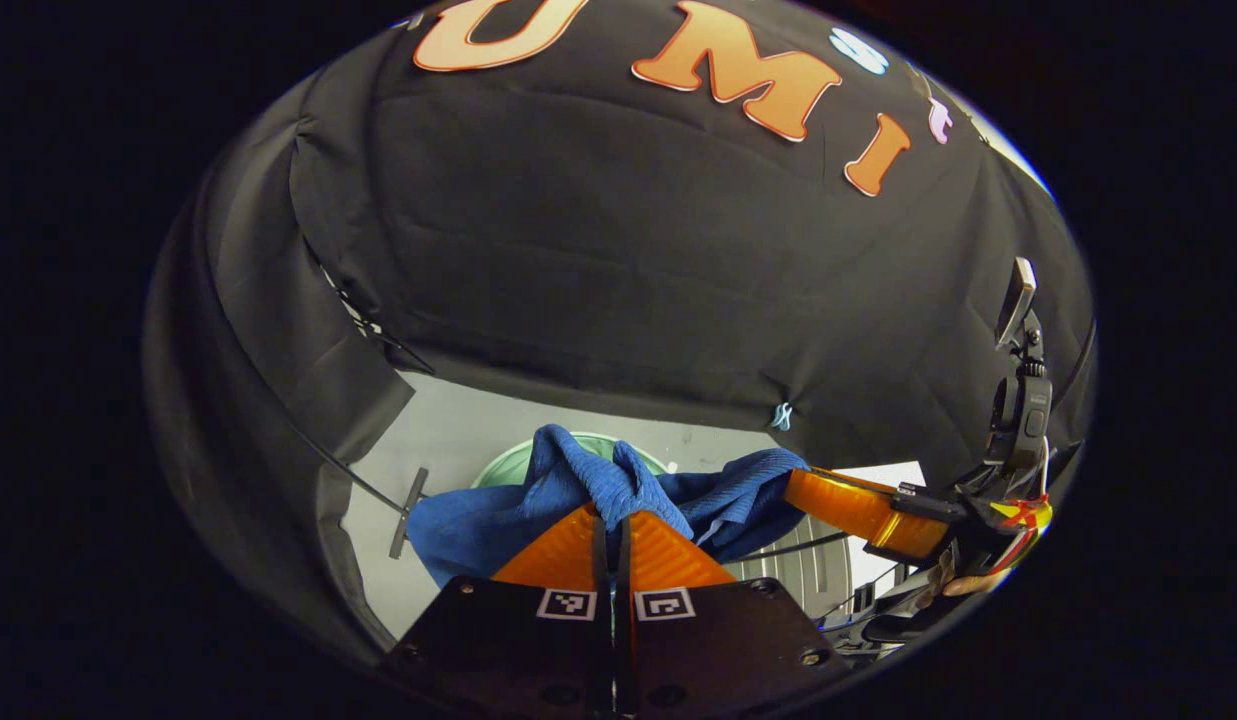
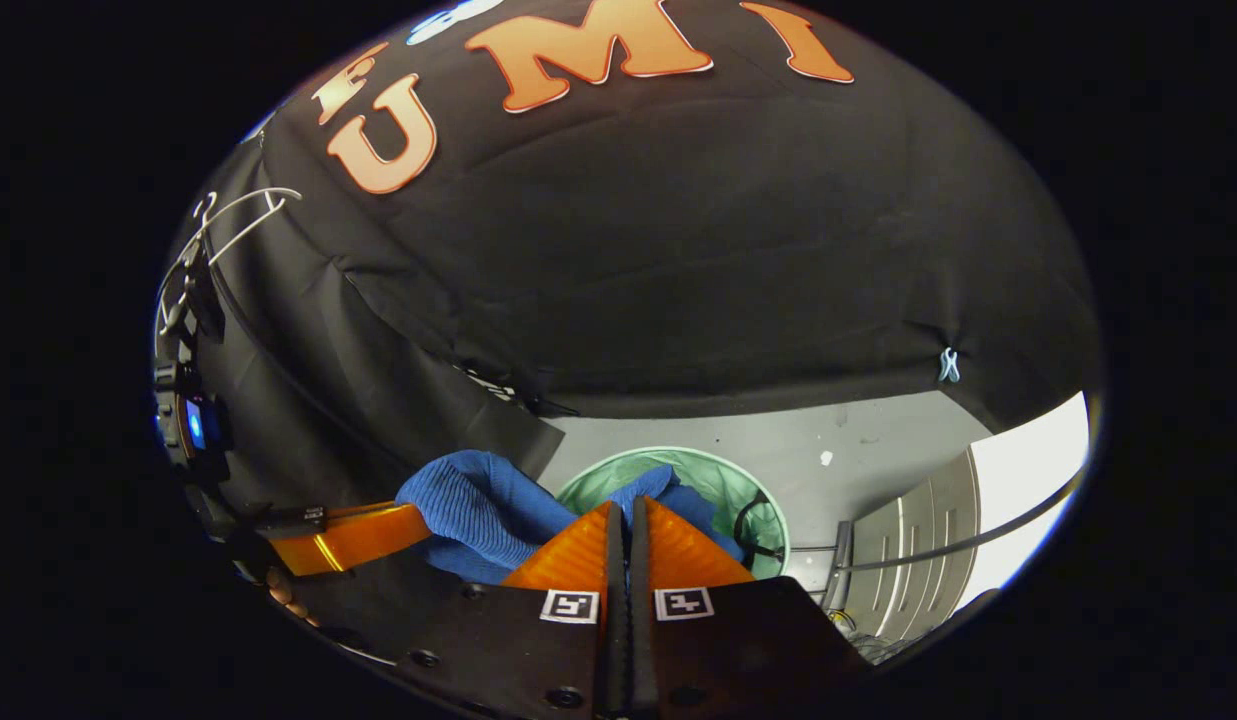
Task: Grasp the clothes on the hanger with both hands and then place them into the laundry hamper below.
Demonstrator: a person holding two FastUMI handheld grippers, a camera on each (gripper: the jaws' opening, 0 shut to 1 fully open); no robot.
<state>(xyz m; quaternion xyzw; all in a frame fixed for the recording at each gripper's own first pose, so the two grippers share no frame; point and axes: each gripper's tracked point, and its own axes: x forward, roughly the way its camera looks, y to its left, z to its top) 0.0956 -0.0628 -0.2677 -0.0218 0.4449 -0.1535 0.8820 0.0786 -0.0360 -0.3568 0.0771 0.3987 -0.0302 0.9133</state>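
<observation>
Green laundry hamper (image 2: 678, 480) sits on the floor below, and the blue garment (image 1: 578, 480) hangs bunched right above its rim. Both the left gripper (image 1: 612, 520) and right gripper (image 2: 628, 510) have jaws clamped on the garment. Let go unevenly and I'd bet it drapes outside the hamper.

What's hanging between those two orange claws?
A blue garment stretches between the left gripper and the right gripper, seen in the left gripper view.

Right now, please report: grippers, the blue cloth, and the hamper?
Left gripper shut on blue cloth. Right gripper shut on it too. Cloth held above green hamper. Nothing seen in the way.
</observation>
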